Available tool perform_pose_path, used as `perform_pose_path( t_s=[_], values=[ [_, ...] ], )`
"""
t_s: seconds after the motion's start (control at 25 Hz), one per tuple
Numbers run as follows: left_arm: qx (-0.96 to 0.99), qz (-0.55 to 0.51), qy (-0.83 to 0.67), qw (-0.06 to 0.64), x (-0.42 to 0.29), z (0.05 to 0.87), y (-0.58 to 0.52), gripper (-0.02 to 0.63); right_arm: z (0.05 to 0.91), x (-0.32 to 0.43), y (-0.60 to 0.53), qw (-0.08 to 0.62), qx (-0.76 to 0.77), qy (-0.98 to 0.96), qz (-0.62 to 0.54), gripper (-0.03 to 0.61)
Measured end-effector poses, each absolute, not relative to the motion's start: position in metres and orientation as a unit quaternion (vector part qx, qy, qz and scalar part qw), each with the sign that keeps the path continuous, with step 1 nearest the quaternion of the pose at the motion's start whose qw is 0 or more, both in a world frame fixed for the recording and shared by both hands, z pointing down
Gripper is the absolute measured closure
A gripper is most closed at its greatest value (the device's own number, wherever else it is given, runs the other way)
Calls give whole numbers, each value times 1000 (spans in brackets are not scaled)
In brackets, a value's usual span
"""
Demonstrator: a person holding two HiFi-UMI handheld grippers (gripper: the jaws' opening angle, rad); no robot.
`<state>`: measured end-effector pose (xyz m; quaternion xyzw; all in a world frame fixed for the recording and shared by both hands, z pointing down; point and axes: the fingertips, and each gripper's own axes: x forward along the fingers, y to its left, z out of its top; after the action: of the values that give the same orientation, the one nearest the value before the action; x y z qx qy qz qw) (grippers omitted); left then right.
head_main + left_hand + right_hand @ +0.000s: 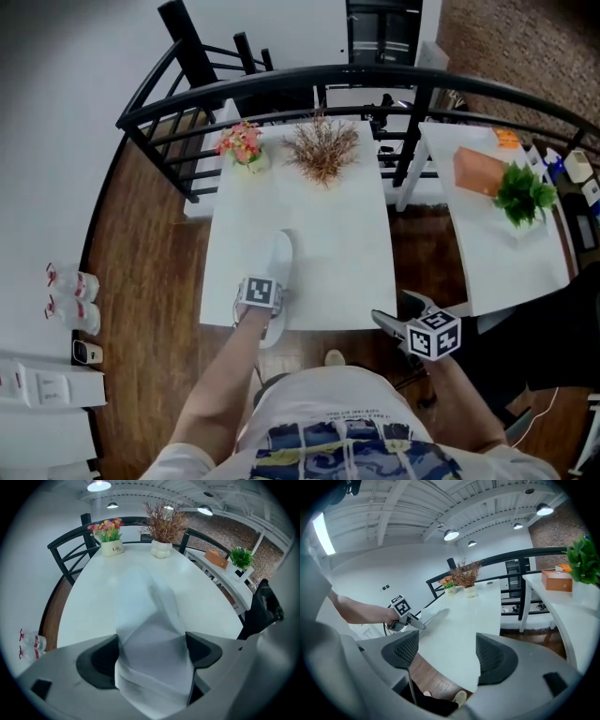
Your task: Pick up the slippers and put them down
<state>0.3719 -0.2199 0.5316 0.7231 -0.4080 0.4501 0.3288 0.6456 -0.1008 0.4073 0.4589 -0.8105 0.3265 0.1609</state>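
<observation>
One white slipper [279, 261] lies lengthwise on the white table [337, 253], its heel end at the front edge. My left gripper [265, 298] is shut on that heel end. In the left gripper view the slipper [154, 634] fills the gap between the jaws of the left gripper [152, 651] and stretches away over the tabletop. My right gripper [394, 309] hovers off the table's front right corner, open and holding nothing. In the right gripper view the right gripper [445, 653] is open, and beyond it are the left gripper [405, 616] and the slipper [433, 616].
A flower pot [244, 148] and a vase of dried twigs [322, 150] stand at the table's far end. A black railing [281, 89] curves behind. A second white table [497, 253] at right carries an orange box [480, 172] and a green plant [525, 194]. Bottles [73, 286] stand on the floor at left.
</observation>
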Motion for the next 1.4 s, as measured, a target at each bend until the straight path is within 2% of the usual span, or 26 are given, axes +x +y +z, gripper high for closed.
perform_pose_path(
  t_s=[0.2,0.44,0.84,1.12,1.4],
  values=[
    [721,436,-400,362,348,502,-193,175,410,613,-105,165,429,-824,331,176],
    [715,437,-442,318,303,470,-190,175,421,586,-115,187,388,-842,326,176],
    [722,402,-455,332,221,449,-153,176,407,508,-109,204,369,-855,303,176],
    [724,378,-468,337,111,442,-117,176,394,396,-84,216,355,-863,286,176],
    [714,355,-490,353,-30,443,-67,176,387,245,-57,242,324,-875,265,176]
  ],
)
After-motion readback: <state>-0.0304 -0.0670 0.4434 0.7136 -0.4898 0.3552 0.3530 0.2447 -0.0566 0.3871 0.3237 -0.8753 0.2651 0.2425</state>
